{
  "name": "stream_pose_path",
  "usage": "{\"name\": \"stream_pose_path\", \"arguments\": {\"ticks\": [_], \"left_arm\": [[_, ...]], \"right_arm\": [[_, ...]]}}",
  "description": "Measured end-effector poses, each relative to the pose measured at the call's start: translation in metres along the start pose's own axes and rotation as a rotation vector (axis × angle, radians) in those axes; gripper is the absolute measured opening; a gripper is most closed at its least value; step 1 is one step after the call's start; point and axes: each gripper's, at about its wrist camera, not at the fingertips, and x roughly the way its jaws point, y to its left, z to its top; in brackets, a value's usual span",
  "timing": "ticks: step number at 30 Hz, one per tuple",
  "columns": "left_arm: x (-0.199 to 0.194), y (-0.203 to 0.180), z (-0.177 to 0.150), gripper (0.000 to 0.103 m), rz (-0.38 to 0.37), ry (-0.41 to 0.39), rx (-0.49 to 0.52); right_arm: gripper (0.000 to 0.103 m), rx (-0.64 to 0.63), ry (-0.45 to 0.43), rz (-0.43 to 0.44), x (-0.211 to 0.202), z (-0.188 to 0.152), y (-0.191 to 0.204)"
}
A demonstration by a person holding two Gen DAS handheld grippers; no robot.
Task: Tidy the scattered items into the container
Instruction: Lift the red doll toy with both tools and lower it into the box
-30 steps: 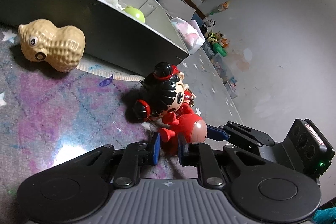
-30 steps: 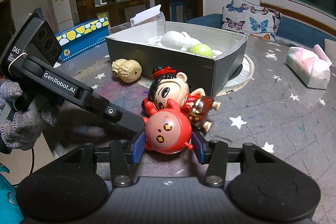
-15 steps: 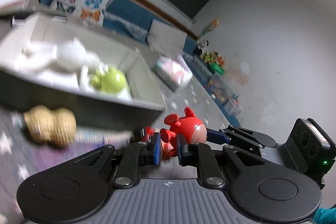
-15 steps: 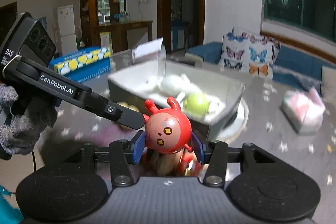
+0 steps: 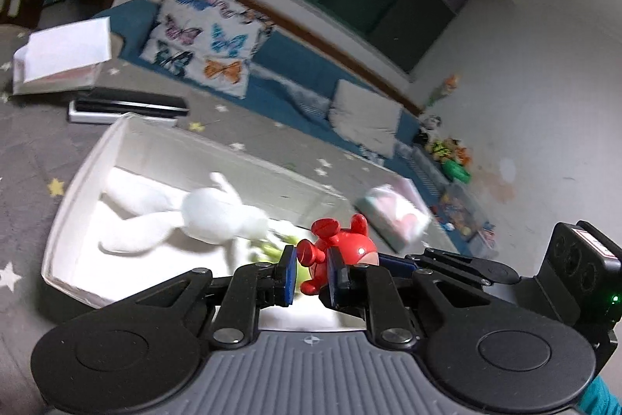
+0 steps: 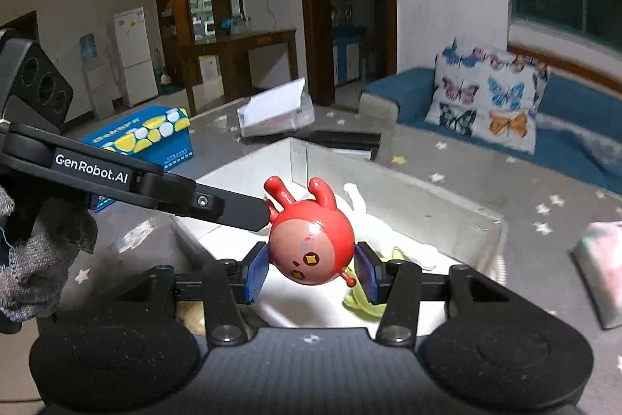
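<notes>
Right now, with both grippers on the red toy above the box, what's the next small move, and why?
Probably lower it a little, then open. The red toy is clamped between the right gripper pads, the left gripper pinching a limb, and it hangs over the box interior beside the white plush.

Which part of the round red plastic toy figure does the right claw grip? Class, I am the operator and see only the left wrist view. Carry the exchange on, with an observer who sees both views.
Observer: The right claw is shut on the two sides of the round red plastic toy figure, across its head.
Operator: Which way does its face point?
Observer: Toward the right wrist camera; two yellow diamond eyes show there.
Operator: What holds my left claw?
Observer: A hand in a grey knitted glove, at the left edge of the right wrist view.
</notes>
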Motion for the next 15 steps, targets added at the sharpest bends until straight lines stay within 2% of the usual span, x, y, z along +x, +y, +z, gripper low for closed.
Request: {"name": "stream_pose_path", "arguments": {"ticks": [7,15], "left_arm": [[0.034,0.038,0.006,0.017,0.061,0.064,-0.061],[0.049,0.047,0.005,0.018,0.098,0.114,-0.054]], "right_arm": [[0.048,0.017,0.129,0.018,0.058,0.005,-0.012],[0.048,-0.038,0.239,-0.004,0.09,0.005,-0.009]]}}
